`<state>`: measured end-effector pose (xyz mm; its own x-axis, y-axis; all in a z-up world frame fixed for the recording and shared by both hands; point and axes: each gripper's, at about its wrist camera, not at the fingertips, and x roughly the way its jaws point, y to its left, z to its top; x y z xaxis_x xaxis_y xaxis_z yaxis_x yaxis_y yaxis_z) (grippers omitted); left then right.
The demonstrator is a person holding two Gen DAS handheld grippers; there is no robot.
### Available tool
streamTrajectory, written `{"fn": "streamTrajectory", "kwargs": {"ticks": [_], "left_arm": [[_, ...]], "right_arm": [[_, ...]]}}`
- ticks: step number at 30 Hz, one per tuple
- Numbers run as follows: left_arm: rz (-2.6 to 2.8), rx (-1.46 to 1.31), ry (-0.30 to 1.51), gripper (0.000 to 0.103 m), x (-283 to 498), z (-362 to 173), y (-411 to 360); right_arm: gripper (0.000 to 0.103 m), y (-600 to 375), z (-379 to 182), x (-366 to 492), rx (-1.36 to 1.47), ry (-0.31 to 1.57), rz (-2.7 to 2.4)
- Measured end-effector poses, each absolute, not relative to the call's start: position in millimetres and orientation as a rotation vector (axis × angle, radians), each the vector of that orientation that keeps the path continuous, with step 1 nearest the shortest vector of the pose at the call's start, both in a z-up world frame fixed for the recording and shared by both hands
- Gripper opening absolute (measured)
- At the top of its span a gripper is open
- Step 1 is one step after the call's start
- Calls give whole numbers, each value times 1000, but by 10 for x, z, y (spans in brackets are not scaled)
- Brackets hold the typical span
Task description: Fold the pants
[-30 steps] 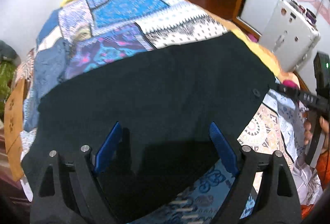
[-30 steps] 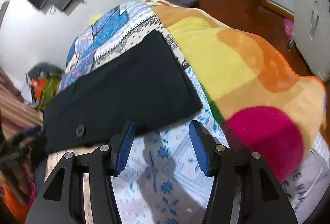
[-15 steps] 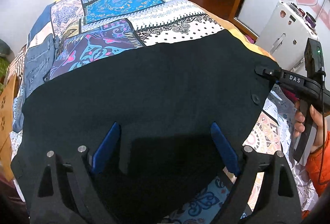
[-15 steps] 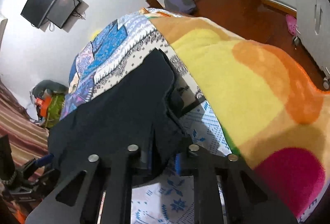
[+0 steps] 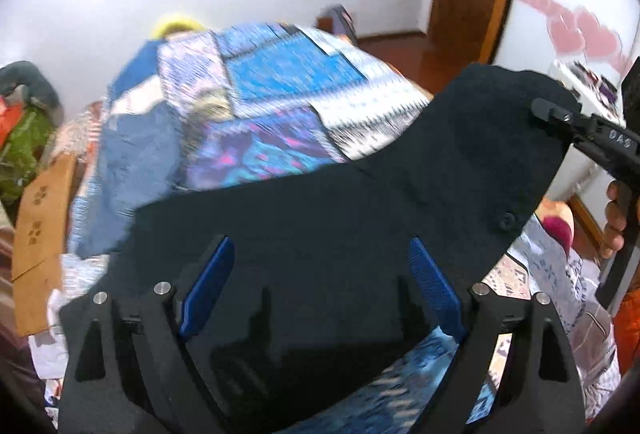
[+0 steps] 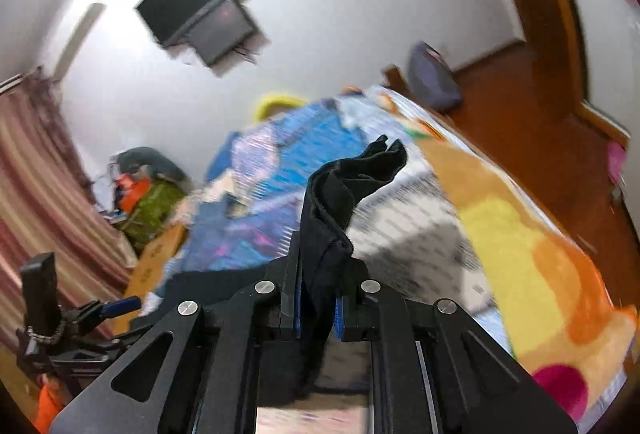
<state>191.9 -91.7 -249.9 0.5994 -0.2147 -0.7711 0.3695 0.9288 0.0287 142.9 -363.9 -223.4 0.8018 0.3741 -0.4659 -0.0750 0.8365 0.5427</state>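
Black pants (image 5: 340, 218) lie across the patterned bed, waistband toward me, with a button (image 5: 507, 222) near their right edge. My left gripper (image 5: 320, 286) is open, its blue pads straddling the fabric low over the pants. My right gripper (image 6: 316, 306) is shut on the pants' right corner (image 6: 340, 194) and holds it lifted off the bed. In the left wrist view that gripper (image 5: 592, 138) shows at the right with the raised black flap (image 5: 500, 122).
A patchwork bedspread (image 5: 280, 90) covers the bed, with a yellow and orange blanket (image 6: 520, 242) on its right side. Blue jeans (image 5: 136, 154) lie at the left. A cardboard box (image 5: 36, 218) and a clothes pile (image 5: 24, 130) stand beside the bed. A TV (image 6: 200, 14) hangs on the wall.
My right gripper closed on the pants' right corner and has lifted it up off the bed. My left gripper stayed open over the pants; both views tilted upward.
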Motion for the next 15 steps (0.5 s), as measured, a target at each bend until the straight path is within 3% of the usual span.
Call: {"fn": "streamTrajectory", "kwargs": {"ticks": [7, 15], "left_arm": [[-215, 133, 752, 90, 1713, -2164, -218], [-79, 31, 735, 90, 1504, -2164, 603]], "right_arm": [[10, -2979, -1793, 1617, 465, 540, 417], [10, -2067, -1906, 1788, 374, 615, 599]]}}
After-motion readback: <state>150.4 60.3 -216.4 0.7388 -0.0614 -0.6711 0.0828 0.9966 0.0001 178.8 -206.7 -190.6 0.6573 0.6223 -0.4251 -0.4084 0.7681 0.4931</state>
